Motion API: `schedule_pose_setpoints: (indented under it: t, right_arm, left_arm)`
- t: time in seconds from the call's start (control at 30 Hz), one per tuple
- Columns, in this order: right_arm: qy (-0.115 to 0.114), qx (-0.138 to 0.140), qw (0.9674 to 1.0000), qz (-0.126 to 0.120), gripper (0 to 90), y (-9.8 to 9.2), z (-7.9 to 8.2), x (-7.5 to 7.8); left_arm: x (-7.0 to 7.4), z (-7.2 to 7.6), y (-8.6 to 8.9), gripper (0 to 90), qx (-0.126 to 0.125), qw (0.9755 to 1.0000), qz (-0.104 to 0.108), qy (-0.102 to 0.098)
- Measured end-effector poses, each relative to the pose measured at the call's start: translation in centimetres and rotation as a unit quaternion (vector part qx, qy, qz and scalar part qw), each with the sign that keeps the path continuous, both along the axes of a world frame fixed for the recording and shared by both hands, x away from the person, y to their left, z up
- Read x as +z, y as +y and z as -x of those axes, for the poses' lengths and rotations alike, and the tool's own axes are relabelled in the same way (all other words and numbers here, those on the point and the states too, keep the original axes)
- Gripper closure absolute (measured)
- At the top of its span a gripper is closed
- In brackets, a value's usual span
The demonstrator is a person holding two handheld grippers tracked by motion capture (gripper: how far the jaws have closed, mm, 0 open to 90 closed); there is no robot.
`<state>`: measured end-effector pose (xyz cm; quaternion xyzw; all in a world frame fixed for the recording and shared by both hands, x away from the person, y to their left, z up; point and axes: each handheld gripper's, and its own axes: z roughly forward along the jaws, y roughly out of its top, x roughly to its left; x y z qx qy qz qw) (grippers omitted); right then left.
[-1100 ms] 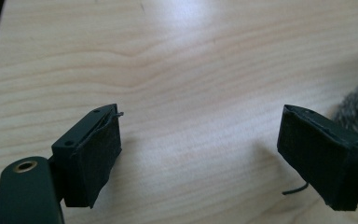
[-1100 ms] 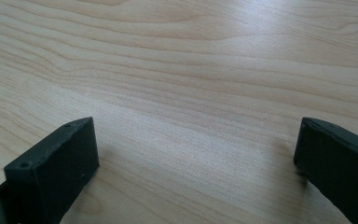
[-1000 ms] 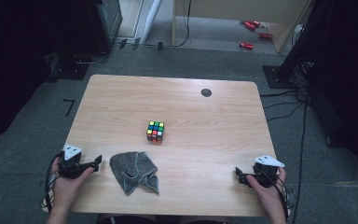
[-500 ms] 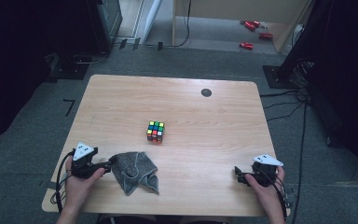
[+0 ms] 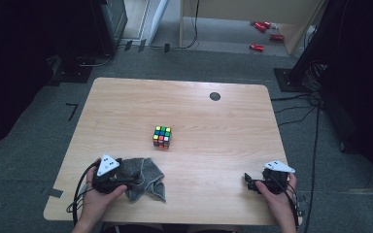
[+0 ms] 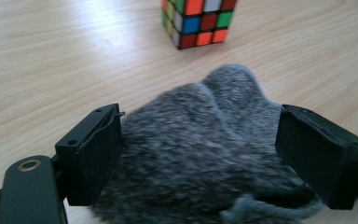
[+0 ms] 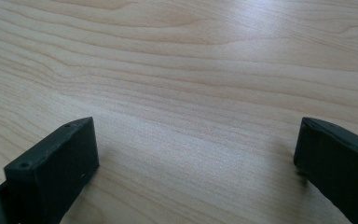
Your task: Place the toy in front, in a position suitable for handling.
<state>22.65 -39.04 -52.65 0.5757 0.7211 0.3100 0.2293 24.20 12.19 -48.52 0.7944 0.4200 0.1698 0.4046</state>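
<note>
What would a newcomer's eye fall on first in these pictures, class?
Most likely the bright cube puzzle, alone near the middle of the pale wooden table. Next comes the crumpled grey cloth at the near left edge, with the left gripper open around it. The right gripper rests open over bare wood at the near right.

grey fuzzy cloth (image 5: 143,175) | crumpled | table's near-left edge, flat on wood
</note>
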Motion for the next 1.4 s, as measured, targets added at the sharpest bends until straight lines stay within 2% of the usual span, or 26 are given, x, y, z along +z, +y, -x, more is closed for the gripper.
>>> schedule_pose_setpoints:
  t: [0.13, 0.17, 0.2, 0.27, 0.33, 0.43, 0.67, 0.77, 0.83, 0.9, 0.93, 0.97, 1.0, 1.1, 1.23, 1.27, 1.4]
  right_arm:
    - [0.000, 0.000, 1.0000, 0.000, 0.0, 0.0, 0.0, 0.0]
    - [0.000, 0.000, 1.0000, 0.000, 0.0, 0.0, 0.0, 0.0]
    - [0.000, 0.000, 1.0000, 0.000, 0.0, 0.0, 0.0, 0.0]
    - [0.000, -0.002, 1.0000, 0.000, 0.0, 0.0, -0.1, 0.0]
    - [0.001, -0.003, 1.0000, -0.001, 0.0, 0.0, -0.1, 0.0]
    - [0.001, -0.002, 1.0000, -0.001, 0.0, 0.0, -0.1, 0.0]
    - [0.005, -0.010, 0.9999, 0.002, 0.0, 0.2, -0.2, 0.1]
    - [0.003, -0.004, 1.0000, 0.007, 1.0, 0.7, -0.4, 0.3]
    - [-0.004, 0.002, 1.0000, -0.005, 1.0, 1.4, -0.7, 0.5]
    - [-0.011, 0.010, 0.9999, -0.004, 1.1, 2.1, -0.8, 0.8]
    - [-0.015, 0.013, 0.9998, -0.004, 1.1, 2.4, -0.8, 1.0]
    - [-0.015, 0.013, 0.9998, -0.004, 1.1, 2.4, -0.8, 1.0]
    - [-0.024, 0.020, 0.9995, -0.007, 1.1, 3.2, -0.9, 1.5]
    - [-0.040, 0.026, 0.9987, -0.018, 1.2, 4.1, -1.2, 2.0]
    - [-0.049, 0.034, 0.9977, -0.033, 1.2, 5.4, -1.6, 2.6]
    - [-0.052, 0.039, 0.9973, -0.034, 1.2, 5.7, -1.7, 2.8]
    - [-0.057, 0.058, 0.9960, -0.037, 1.2, 7.0, -2.1, 3.4]
  left_arm:
    - [-0.6, 0.1, -1.0, 15.7, -0.009, 0.9997, -0.022, 0.001]
    - [-0.6, 0.1, -1.0, 15.7, -0.009, 0.9997, -0.022, 0.001]
    - [-0.9, 0.1, -1.2, 15.6, -0.013, 0.9994, -0.032, 0.006]
    - [-1.3, -0.1, -1.2, 15.6, -0.014, 0.9993, -0.031, 0.012]
    - [-1.8, -0.3, -1.4, 15.5, -0.019, 0.9988, -0.041, 0.019]
    - [-2.2, -0.4, -1.4, 15.3, -0.022, 0.9986, -0.039, 0.028]
    - [-2.5, -0.6, -1.3, 17.4, -0.029, 0.9982, -0.042, 0.030]
    - [-2.4, -0.5, -1.4, 30.0, -0.037, 0.9981, -0.042, 0.025]
    - [-2.4, -0.7, -1.1, 43.5, -0.037, 0.9986, -0.033, 0.020]
    - [-2.4, -0.8, -0.9, 54.9, -0.035, 0.9988, -0.031, 0.019]
    - [-2.4, -1.0, -0.7, 58.7, -0.034, 0.9989, -0.028, 0.020]
    - [-2.4, -1.1, -0.5, 58.7, -0.034, 0.9989, -0.026, 0.019]
    - [-2.3, -1.3, -0.4, 65.1, -0.035, 0.9989, -0.027, 0.018]
    - [-2.1, -1.4, -0.2, 69.5, -0.033, 0.9989, -0.033, 0.008]
    - [-1.8, -1.4, 0.2, 66.3, -0.021, 0.9995, -0.024, 0.006]
    - [-1.7, -1.3, 0.3, 63.8, -0.020, 0.9993, -0.030, 0.003]
    - [-1.5, -0.9, 0.4, 46.2, -0.018, 0.9994, -0.030, 0.002]
